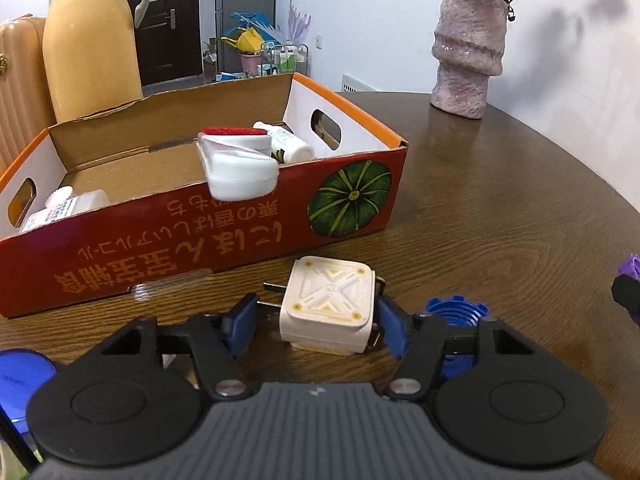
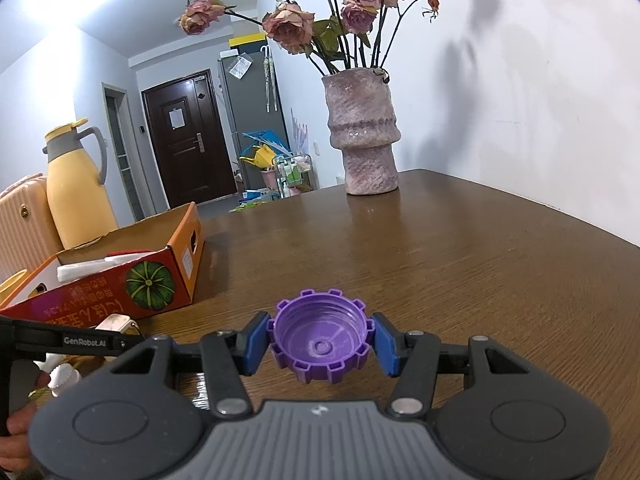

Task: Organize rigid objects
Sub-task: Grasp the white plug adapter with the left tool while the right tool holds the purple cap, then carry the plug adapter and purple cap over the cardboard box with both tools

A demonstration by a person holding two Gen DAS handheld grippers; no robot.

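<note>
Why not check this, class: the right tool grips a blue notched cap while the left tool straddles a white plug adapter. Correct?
Not quite. The cap in the right tool is purple, as the right wrist view shows. The left tool does straddle the white plug adapter.

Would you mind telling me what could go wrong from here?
1. The left gripper straddles the charger unevenly: one pad is near its prongs, so it may twist or slip.
2. The white bottle overhangs the box wall and could be knocked out during a drop-off.
</note>
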